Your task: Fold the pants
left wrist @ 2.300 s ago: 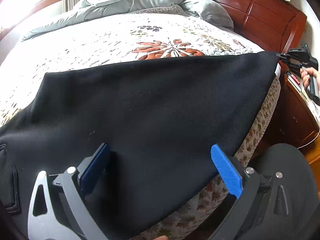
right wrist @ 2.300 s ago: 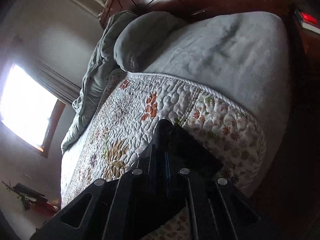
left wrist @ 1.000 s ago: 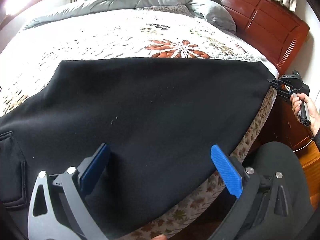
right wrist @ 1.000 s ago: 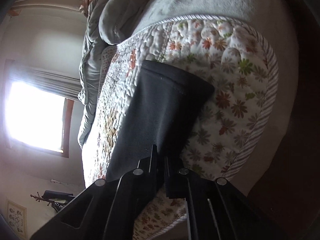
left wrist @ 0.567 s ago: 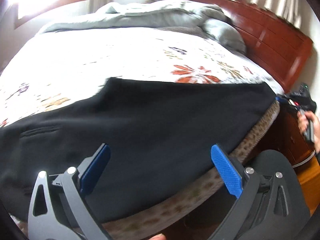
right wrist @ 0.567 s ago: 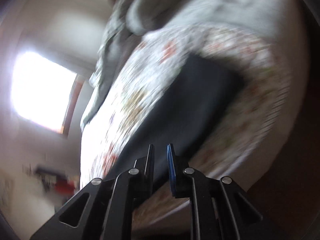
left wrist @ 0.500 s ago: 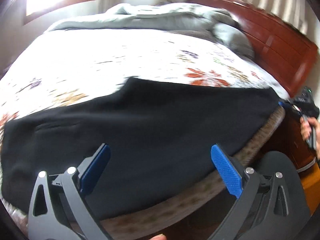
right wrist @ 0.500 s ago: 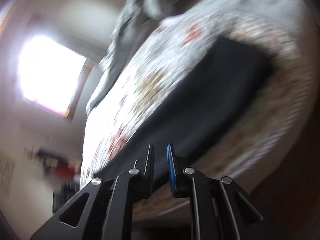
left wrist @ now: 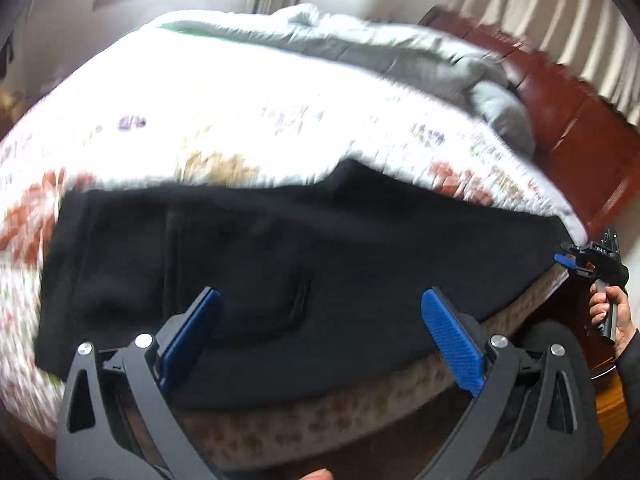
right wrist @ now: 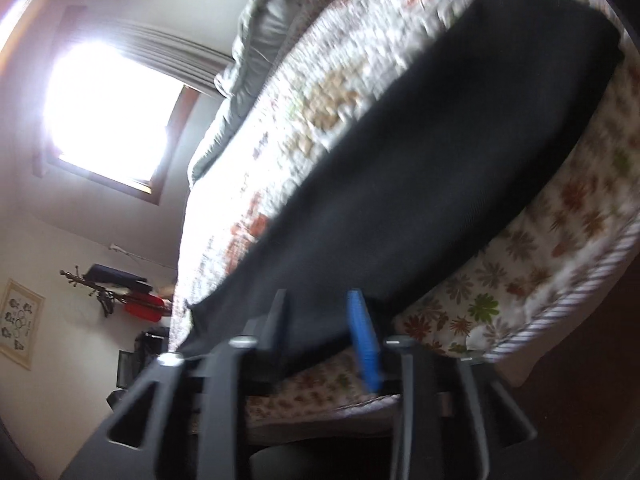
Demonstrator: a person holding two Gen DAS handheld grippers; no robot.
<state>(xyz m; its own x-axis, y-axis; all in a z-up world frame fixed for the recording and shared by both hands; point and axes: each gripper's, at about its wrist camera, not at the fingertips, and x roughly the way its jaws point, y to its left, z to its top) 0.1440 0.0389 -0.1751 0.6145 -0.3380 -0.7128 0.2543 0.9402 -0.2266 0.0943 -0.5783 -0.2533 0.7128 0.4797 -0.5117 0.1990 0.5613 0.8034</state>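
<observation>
The black pants [left wrist: 320, 248] lie flat along the near edge of the floral quilt [left wrist: 200, 120], waistband at the left, a pocket near the middle, leg ends at the right. My left gripper [left wrist: 316, 320] hovers above the pocket area, open, with nothing between its blue pads. My right gripper [left wrist: 566, 255], held in a hand [left wrist: 600, 308], sits just past the leg hem at the bed's right corner. In the right wrist view the pants [right wrist: 460, 152] stretch away from that gripper [right wrist: 318, 320]. Its jaws are opening, and the pads do not press on the cloth.
A bunched grey duvet [left wrist: 400, 52] lies at the far side of the bed, against the red-brown wooden headboard [left wrist: 580, 120]. A bright window [right wrist: 108, 100] fills the far wall. The person's dark-clad leg [left wrist: 548, 340] stands by the bed's right corner.
My right gripper let go of the leg hem and its jaws parted; the leg end now lies on the quilt. My left gripper drew back and swung left, bringing the waistband and pocket into view.
</observation>
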